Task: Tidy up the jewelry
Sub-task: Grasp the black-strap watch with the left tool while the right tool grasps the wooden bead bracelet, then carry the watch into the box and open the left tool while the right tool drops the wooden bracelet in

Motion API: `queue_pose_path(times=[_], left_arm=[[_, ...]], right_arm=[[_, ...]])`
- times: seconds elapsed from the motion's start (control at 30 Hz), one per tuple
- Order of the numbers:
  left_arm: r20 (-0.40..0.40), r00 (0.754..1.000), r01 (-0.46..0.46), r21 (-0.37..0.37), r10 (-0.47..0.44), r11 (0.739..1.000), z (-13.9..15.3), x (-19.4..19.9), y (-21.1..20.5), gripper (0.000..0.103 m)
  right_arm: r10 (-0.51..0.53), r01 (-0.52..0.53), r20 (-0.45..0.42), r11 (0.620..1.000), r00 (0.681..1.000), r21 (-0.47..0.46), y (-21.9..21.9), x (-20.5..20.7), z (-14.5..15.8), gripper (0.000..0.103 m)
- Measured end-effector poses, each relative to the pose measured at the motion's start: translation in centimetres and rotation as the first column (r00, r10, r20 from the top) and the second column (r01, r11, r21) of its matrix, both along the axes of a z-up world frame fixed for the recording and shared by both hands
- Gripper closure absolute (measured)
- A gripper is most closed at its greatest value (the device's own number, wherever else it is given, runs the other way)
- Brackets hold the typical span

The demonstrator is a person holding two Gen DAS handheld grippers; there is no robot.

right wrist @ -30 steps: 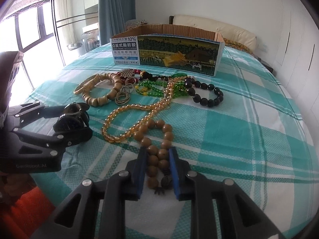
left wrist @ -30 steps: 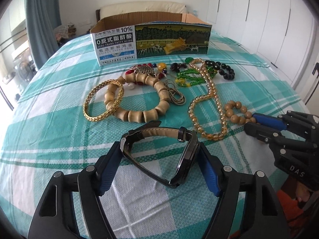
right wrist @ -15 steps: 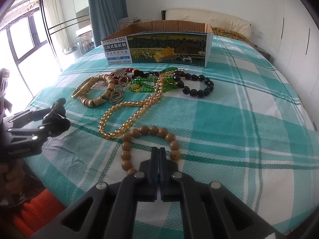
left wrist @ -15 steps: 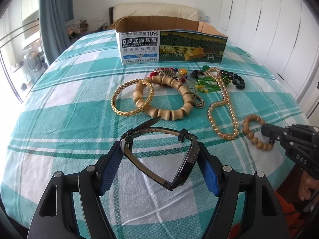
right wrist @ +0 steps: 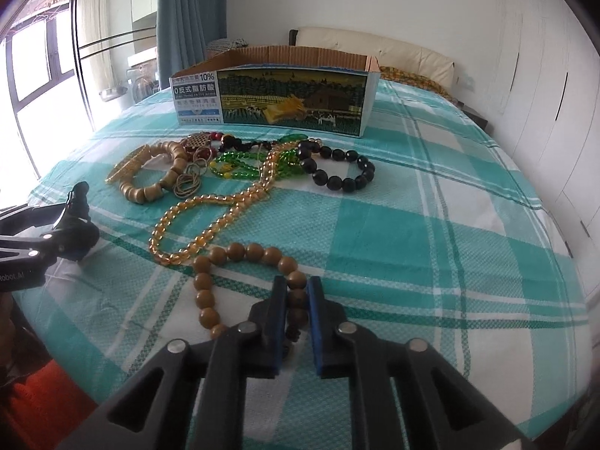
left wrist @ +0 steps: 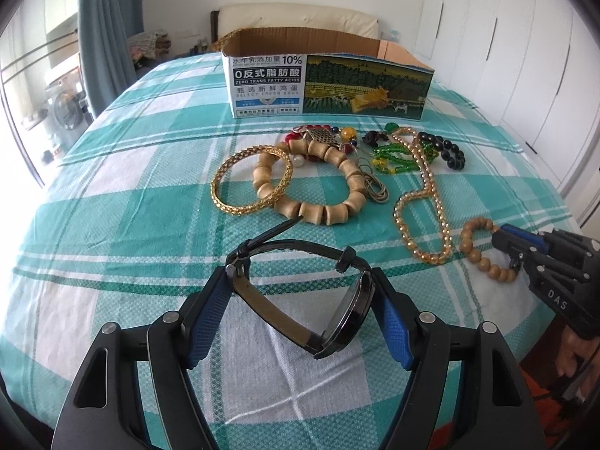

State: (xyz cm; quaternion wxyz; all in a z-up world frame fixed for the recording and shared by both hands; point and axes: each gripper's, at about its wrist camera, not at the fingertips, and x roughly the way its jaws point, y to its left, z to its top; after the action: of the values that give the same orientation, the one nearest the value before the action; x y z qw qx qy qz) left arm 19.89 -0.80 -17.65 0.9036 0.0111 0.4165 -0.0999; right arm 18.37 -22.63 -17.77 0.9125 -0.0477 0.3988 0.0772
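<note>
My left gripper (left wrist: pixel 300 281) is shut on a black wristwatch (left wrist: pixel 322 300) and holds it above the near part of the checked bedcover. My right gripper (right wrist: pixel 296 288) is shut on a brown wooden bead bracelet (right wrist: pixel 225 255), whose loop lies on the cloth ahead of the fingers; it also shows in the left wrist view (left wrist: pixel 483 255). An open cardboard box (left wrist: pixel 326 86) stands at the far side, also in the right wrist view (right wrist: pixel 273 101).
Between the grippers and the box lie a gold bangle (left wrist: pixel 251 180), a chunky wooden bracelet (left wrist: pixel 318 187), an amber bead necklace (left wrist: pixel 423 195), green beads (left wrist: pixel 393 157), a black bead bracelet (left wrist: pixel 446 150) and small trinkets. White wardrobes stand at the right.
Both grippers have pulled back toward the near edge. The left one still holds the watch. The right gripper's jaws now grip the wooden bead bracelet between them, with the loop dragged nearer.
</note>
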Motion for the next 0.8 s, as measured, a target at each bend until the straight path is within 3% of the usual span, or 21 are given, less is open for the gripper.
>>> queue_pose_path(times=[0.2, 0.4, 0.63, 0.8], left_arm=[[0.028, 1.0, 0.004, -0.017, -0.003, 1.0, 2.4, 0.5, 0.4, 0.029], [0.058, 0.998, 0.018, -0.06, -0.015, 0.998, 7.1, 3.4, 1.0, 0.029], [0.051, 0.998, 0.043, -0.131, -0.037, 0.99, 13.5, 11.7, 1.5, 0.029], [0.009, 0.999, 0.034, -0.135, -0.033, 0.99, 14.6, 19.4, 0.8, 0.029]], right_arm=[[0.028, -0.032, 0.053, 0.997, 0.998, 0.076, -0.3, 0.0, 4.3, 0.092], [0.081, -0.096, 0.134, 0.989, 0.988, 0.109, 0.0, 1.8, 9.9, 0.092], [0.117, -0.152, 0.223, 0.978, 0.968, 0.146, 0.3, 8.5, 16.8, 0.091], [0.123, -0.161, 0.235, 0.975, 0.964, 0.151, 1.2, 15.3, 19.6, 0.091]])
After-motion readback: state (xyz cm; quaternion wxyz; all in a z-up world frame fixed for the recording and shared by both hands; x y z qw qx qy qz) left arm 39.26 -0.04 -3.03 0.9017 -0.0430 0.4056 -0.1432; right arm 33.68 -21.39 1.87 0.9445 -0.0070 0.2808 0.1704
